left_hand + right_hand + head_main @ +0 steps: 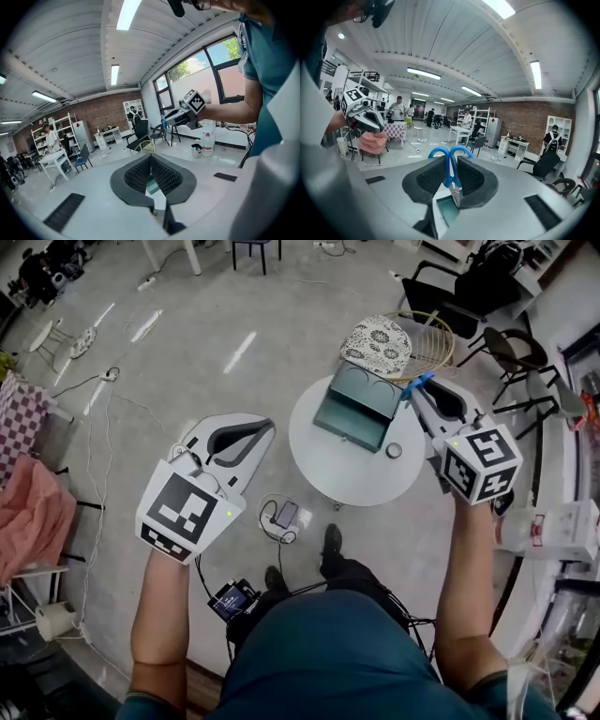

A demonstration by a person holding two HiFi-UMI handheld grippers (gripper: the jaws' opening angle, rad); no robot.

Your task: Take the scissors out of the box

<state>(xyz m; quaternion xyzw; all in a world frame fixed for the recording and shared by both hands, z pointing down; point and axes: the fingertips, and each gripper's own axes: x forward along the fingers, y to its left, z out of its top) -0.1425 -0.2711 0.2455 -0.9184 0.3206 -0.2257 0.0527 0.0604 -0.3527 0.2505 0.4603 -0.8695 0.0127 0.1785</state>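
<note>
My right tongs (413, 391) sit in the upper right of the head view, clamped on the blue-handled scissors (420, 382), which hang just off the right edge of the teal box (361, 404). In the right gripper view the scissors (448, 172) are pinched between the pads, their handle loops poking out past the tips, with the box (449, 211) below them. The box rests on the round white counter (342, 479), beside a small round object (394, 451). My left tongs (265, 430) are closed on nothing, off the counter at centre left, above the floor (187, 352).
</note>
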